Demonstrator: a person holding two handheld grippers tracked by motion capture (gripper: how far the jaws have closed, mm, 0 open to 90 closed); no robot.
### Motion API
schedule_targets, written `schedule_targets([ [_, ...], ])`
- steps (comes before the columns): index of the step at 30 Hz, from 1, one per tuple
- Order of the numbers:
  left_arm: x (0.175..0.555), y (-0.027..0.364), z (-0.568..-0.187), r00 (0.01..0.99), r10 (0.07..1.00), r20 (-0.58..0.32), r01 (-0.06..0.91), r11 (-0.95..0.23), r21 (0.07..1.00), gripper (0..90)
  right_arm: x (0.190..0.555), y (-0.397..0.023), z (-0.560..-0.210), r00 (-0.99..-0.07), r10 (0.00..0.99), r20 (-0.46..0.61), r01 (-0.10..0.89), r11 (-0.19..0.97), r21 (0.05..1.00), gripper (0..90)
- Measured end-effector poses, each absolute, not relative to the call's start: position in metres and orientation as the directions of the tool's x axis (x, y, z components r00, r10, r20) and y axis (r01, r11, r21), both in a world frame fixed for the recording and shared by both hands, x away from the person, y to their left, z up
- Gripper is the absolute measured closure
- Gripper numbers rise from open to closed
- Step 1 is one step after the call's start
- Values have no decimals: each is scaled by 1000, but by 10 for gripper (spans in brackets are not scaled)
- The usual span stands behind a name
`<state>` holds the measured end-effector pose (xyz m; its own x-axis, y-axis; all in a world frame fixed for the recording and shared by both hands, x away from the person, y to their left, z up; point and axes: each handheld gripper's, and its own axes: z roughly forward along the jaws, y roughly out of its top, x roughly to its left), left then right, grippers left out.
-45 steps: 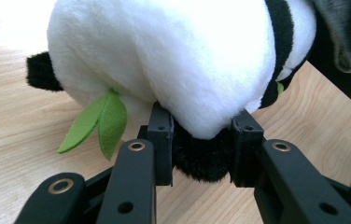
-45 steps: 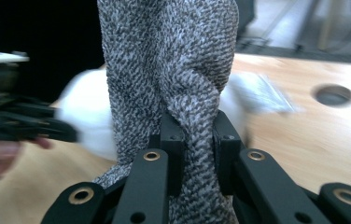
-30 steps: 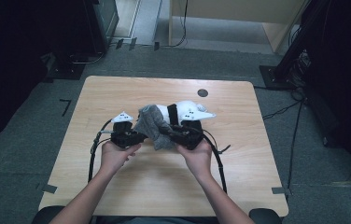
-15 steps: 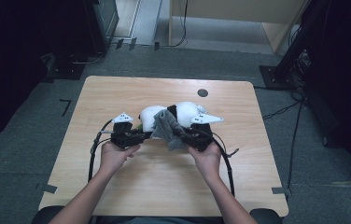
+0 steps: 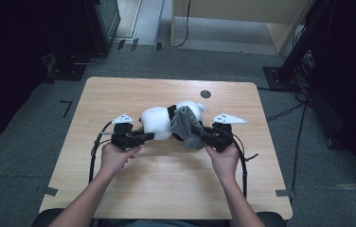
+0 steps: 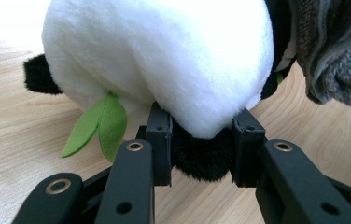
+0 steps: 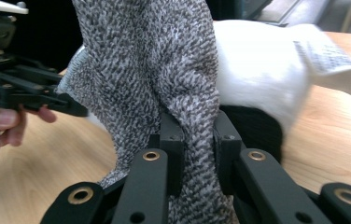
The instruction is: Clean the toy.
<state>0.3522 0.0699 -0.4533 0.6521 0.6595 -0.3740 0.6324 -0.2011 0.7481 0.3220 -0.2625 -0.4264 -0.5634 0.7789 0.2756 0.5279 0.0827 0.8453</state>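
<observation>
On the wooden table [image 5: 119, 94], left of centre, the left gripper [image 5: 144, 137] is pinching a black part at the lower end of the white plush toy [image 5: 156, 123], which is lying across the middle of the tabletop with a green felt leaf [image 6: 96, 126] at its side. Right of the toy, the right gripper [image 5: 200, 134] is clamping a fold of the grey knitted cloth [image 5: 185, 125], which is draping against the plush.

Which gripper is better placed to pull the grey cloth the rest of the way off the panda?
Right. The right gripper is shut on the grey cloth, while the left gripper pins the plush panda by a black limb, anchoring it.
</observation>
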Motion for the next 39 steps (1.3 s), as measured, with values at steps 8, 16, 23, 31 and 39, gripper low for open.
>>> schedule_targets([
  [8,352,69,-454,654,660,-369,632,-211,745,670,326,-278,-435,-511,812,282,546,54,836,797],
  [16,354,72,-455,647,662,-379,640,-201,742,671,331,-295,-442,-441,847,297,572,10,820,797],
  [23,355,74,-455,646,660,-383,642,-198,741,671,337,-303,-449,-386,873,297,602,-5,799,796],
  [31,353,76,-454,659,660,-360,616,-199,762,670,338,-313,-448,-344,889,303,600,-41,799,796],
  [39,340,66,-455,697,673,-248,529,-248,812,665,327,-305,-416,-406,862,303,507,-63,860,796],
])
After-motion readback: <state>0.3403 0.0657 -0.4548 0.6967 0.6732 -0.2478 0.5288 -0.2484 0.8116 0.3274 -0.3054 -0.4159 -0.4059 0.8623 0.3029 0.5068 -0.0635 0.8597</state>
